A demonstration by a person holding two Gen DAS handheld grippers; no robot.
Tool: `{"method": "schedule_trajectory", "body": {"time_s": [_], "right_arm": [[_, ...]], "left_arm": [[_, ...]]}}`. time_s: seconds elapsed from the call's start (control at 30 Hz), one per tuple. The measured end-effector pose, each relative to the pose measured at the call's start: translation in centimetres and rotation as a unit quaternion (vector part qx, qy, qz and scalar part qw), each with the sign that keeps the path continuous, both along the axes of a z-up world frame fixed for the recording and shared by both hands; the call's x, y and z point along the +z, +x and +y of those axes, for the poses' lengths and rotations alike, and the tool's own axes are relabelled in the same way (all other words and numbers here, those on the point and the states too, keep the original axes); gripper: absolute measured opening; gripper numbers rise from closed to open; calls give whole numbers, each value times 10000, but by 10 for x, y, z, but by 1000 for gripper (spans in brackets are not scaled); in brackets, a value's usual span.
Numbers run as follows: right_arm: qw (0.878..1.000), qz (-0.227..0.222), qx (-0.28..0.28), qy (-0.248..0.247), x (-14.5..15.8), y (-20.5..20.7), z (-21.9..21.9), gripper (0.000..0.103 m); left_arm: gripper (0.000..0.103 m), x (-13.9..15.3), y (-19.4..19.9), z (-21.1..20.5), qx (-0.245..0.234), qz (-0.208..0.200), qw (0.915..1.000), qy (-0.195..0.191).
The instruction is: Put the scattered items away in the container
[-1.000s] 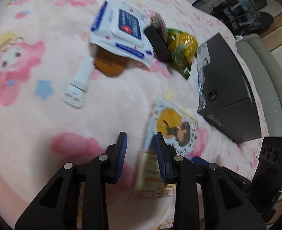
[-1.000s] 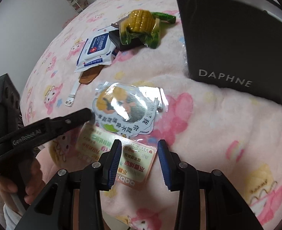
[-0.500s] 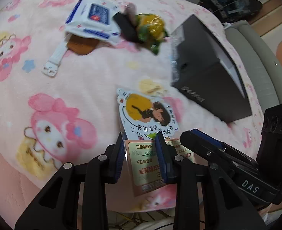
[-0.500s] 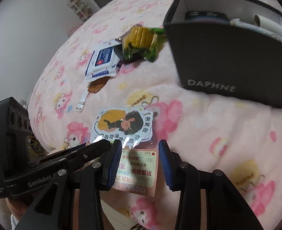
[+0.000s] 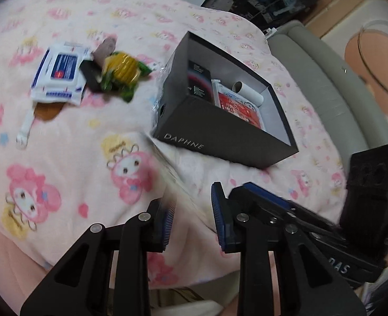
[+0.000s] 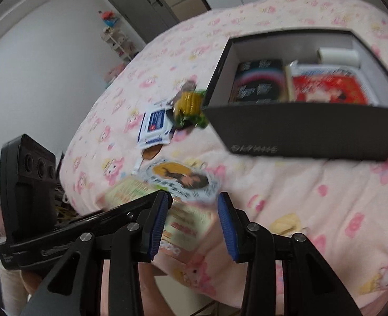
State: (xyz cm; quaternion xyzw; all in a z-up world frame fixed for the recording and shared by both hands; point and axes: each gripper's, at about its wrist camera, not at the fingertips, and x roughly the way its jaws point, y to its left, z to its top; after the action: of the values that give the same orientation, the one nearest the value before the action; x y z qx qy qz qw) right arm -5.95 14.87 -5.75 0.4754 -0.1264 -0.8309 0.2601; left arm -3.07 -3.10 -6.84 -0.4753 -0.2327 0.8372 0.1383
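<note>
My left gripper is shut on a stack of flat packets, which I see edge-on, running up from between its pads. In the right wrist view the stack shows broadside: a cartoon sticker card on a pink-and-green sachet, lifted off the blanket. My right gripper is open, with the stack hanging loose between its fingers. The black DAPHNE box stands ahead, holding a black packet, a red packet and a cardboard roll.
Left of the box on the pink blanket lie a wet-wipes pack, a corn snack bag, a small black item and a brown comb with a white handle. A grey padded rail runs right of the bed.
Both grippers have risen and swung toward the box, so its inside now shows. The sticker card and sachet, flat on the blanket before, have come up with the left gripper.
</note>
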Motion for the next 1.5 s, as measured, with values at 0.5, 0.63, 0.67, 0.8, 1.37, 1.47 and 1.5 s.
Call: {"method": "schedule_trajectory", "body": {"time_s": [0.5,0.63,0.67,0.8,1.37,1.47,1.5], "right_arm": [[9963,-682,-412,321,-66,-16,35,36],[9955,-829,-371,256,-75,-19,29,37],[9957,-865,-287,177,-76,-20,24,37],[9956,-923,82,169,-84,-25,-2,41],[9862,-1051,1170,522,-98,-35,-53,43],[9858,-842,1224,784,-91,-27,-57,43],[9866,-805,1168,800,-91,-29,-58,43]], "left_arm": [[27,-64,-7,-22,606,-648,9949,-469],[32,-69,-5,-35,763,-681,9938,-444],[33,-70,-6,-39,802,-701,9934,-426],[33,-77,-4,-55,1101,-954,9883,-448],[35,-85,14,-72,1320,-936,9865,-262],[37,-87,15,-74,1285,-941,9868,-281],[37,-85,15,-73,1244,-916,9876,-280]]}}
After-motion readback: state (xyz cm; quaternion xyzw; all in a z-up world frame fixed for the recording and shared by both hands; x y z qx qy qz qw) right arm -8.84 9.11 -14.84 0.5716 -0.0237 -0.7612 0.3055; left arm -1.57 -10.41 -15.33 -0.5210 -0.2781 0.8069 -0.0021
